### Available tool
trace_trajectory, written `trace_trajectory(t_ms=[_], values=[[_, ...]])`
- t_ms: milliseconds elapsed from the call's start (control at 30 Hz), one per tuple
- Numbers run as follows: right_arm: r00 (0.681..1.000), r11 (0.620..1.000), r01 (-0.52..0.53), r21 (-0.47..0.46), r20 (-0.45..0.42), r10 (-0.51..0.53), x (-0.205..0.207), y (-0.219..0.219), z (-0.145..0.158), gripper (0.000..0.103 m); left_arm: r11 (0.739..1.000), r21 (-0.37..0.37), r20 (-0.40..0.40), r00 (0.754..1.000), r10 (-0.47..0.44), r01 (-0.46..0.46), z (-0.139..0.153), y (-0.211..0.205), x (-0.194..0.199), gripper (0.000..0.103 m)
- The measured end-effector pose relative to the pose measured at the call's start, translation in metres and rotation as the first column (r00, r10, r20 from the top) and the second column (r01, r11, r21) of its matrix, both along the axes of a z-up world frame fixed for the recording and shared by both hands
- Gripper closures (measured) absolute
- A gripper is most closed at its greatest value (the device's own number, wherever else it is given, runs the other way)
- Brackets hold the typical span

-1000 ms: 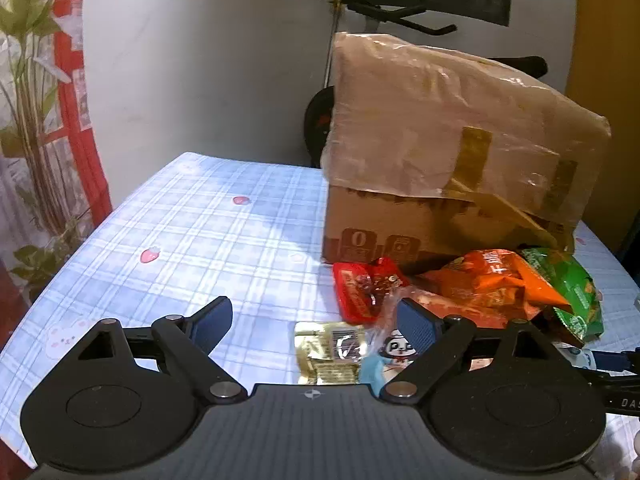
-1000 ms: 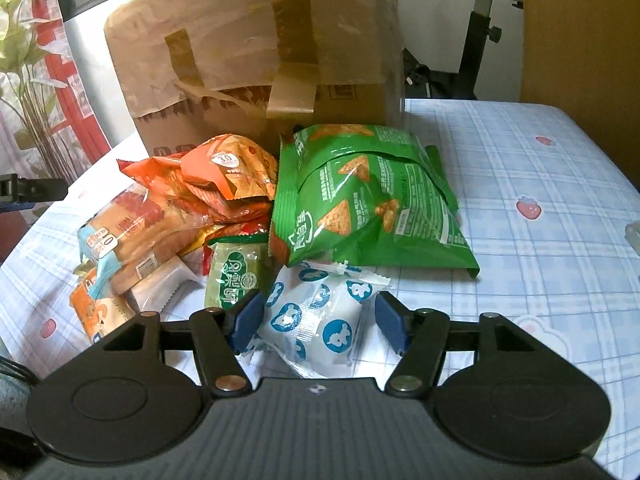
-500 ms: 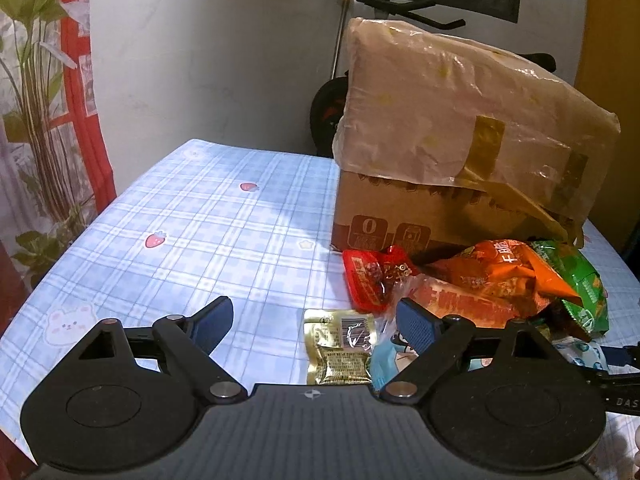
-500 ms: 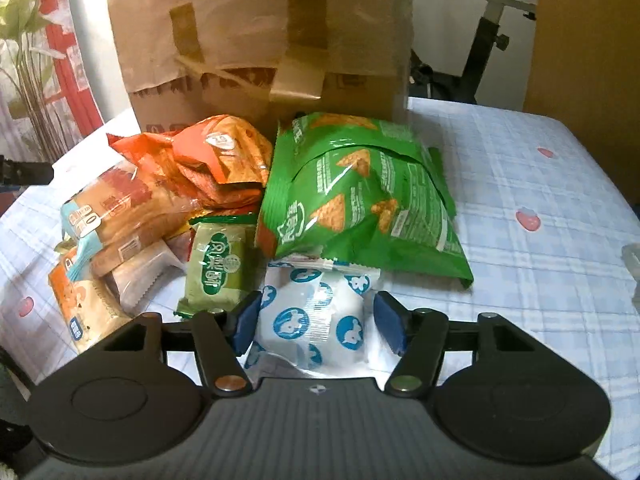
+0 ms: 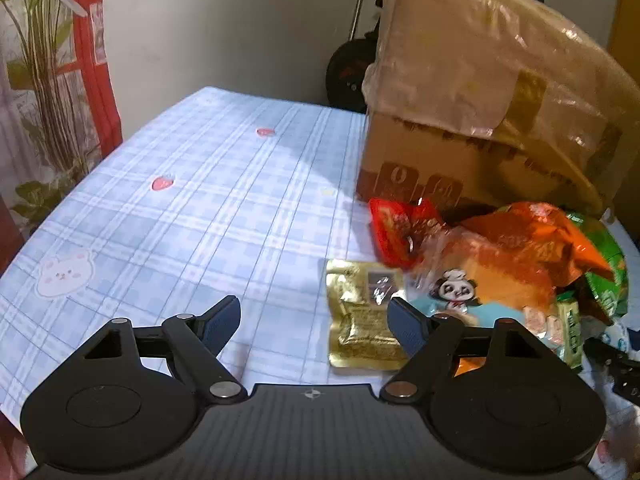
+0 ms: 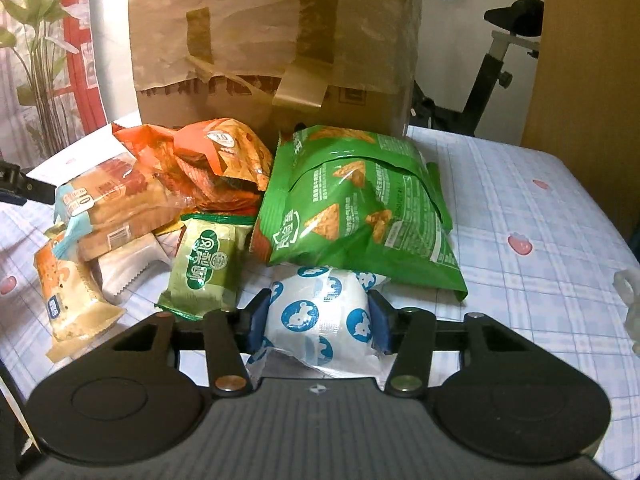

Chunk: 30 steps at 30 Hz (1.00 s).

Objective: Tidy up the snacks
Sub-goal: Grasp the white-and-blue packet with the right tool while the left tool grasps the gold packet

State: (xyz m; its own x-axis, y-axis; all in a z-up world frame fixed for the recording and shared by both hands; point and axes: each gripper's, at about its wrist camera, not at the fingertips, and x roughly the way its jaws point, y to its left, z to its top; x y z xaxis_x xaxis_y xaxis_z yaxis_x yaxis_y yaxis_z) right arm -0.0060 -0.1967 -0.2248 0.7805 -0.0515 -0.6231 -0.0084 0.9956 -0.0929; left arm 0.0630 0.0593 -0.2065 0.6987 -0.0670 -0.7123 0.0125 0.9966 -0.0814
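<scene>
Setting: a desk (image 5: 224, 208) under a pale blue checked cloth printed with strawberries and a bunny face, seen from two hand-held grippers.
Cardboard box: a brown cardboard box (image 6: 276, 40) wrapped in taped plastic film stands at the back of the desk, with the snacks heaped against its front.
Right gripper: the right gripper (image 6: 318, 320) points down at the near edge of the heap; its blue fingers (image 6: 258, 318) are closing and press on both sides of a white packet.
White packet: the white packet (image 6: 320, 316), printed with blue round animal badges, sits between the right fingers, its far end tucked under the green chip bag.
Green chip bag: a large green chip bag (image 6: 356, 208) lies just behind the white packet, right of the heap's middle.
Orange bag: a crumpled orange bag (image 6: 208, 160) lies left of the green bag, against the box.
Small green packet: a small green packet (image 6: 206, 272) lies just left of the white packet.
Left gripper: the left gripper (image 5: 314, 322) hangs over the cloth with its fingers (image 5: 222, 322) spread and closing; they grip nothing.
Gold pouch: a gold pouch (image 5: 362, 320) lies flat on the cloth, partly between the left fingers, next to the right-hand one.
Red packet: a red packet (image 5: 394, 226) lies behind the gold pouch, at the foot of the box.
Panda packet: a clear panda packet (image 5: 460, 292) lies just right of the gold pouch.
</scene>
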Motion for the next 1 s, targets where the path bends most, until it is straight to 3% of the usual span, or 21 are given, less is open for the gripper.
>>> trace_trajectory(t_ms=[467,733,867,933,1000], values=[[1.000,1.000,-0.001,0.015,0.013,0.001,-0.002,-0.002,-0.001,0.050,0.992,0.031,-0.048,0.992,-0.119,0.121,-0.022,-0.022,0.010,0.021],[1.000,1.000,-0.002,0.012,0.013,0.002,-0.002,-0.002,-0.001,0.050,0.986,0.105,-0.022,0.991,-0.132,0.133,-0.028,-0.033,0.021,0.017],[1.000,1.000,-0.002,0.011,0.013,0.002,-0.002,-0.002,-0.001,0.050,0.988,0.097,-0.017,0.993,-0.117,0.118,-0.028,-0.030,0.020,0.015],[1.000,1.000,-0.002,0.011,0.014,0.002,-0.002,-0.002,-0.001,0.050,0.990,0.091,-0.017,0.994,-0.104,0.105,-0.027,-0.027,0.017,0.020],[1.000,1.000,-0.002,0.011,0.014,0.002,-0.002,-0.002,-0.001,0.050,0.990,0.090,-0.007,0.994,-0.110,0.110,-0.025,-0.024,0.014,0.032]])
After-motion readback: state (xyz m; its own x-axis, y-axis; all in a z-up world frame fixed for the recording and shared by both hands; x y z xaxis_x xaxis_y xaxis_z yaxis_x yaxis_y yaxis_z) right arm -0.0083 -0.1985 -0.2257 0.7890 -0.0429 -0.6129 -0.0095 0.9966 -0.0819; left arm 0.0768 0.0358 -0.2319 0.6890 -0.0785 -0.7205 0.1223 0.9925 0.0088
